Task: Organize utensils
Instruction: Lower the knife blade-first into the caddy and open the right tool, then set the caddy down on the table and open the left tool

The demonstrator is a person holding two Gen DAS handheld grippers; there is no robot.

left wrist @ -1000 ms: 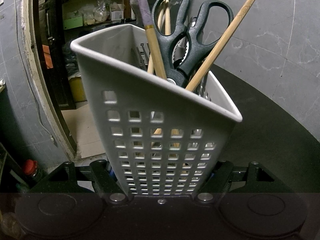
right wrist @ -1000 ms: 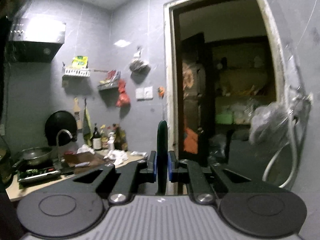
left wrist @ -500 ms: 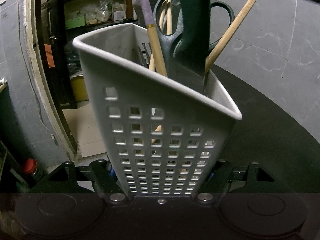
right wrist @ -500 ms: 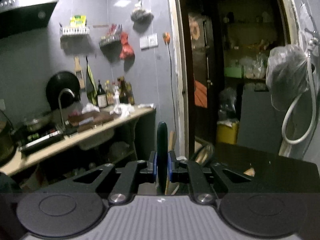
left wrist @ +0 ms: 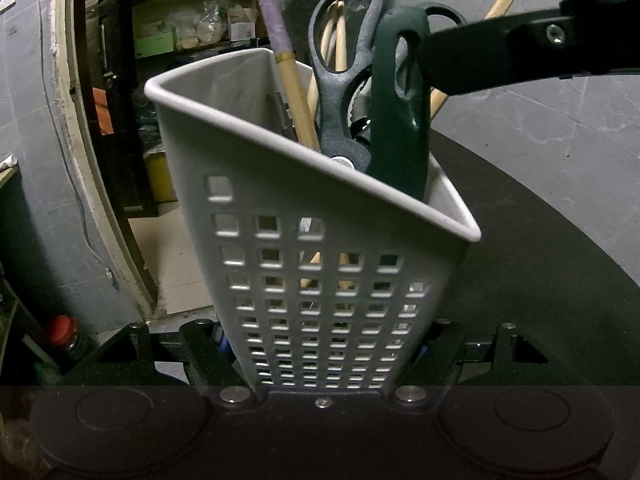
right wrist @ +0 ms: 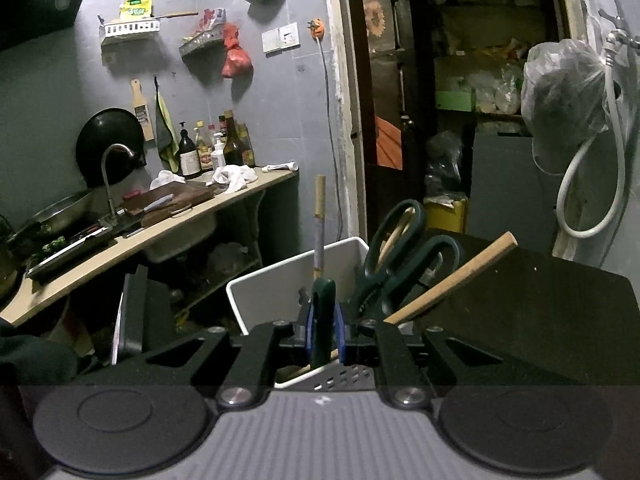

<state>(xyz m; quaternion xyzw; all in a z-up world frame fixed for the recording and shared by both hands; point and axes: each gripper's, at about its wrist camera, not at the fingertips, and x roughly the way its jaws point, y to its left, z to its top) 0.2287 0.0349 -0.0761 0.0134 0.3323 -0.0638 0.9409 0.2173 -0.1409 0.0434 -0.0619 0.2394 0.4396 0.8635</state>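
Note:
My left gripper (left wrist: 324,344) is shut on the base of a white perforated utensil holder (left wrist: 320,280), which tilts slightly above a black table (left wrist: 540,248). Inside the holder stand black scissors (left wrist: 340,80), a purple-wrapped stick (left wrist: 276,32) and wooden handles (left wrist: 496,4). My right gripper (right wrist: 323,328) is shut on a dark green utensil handle (right wrist: 323,300). That handle (left wrist: 396,128) reaches down into the holder beside the scissors. Its lower end is hidden inside. The right gripper's finger (left wrist: 500,52) comes in from the right over the holder's rim.
A doorway (left wrist: 116,120) to a cluttered storeroom lies behind the holder. A counter (right wrist: 168,232) with a sink, tap, chopping board and bottles runs along the left wall. A bag and hose (right wrist: 572,120) hang on the right wall.
My right gripper has come down with the green-handled utensil, and it now stands inside the holder beside the scissors. The holder and my left gripper have stayed put.

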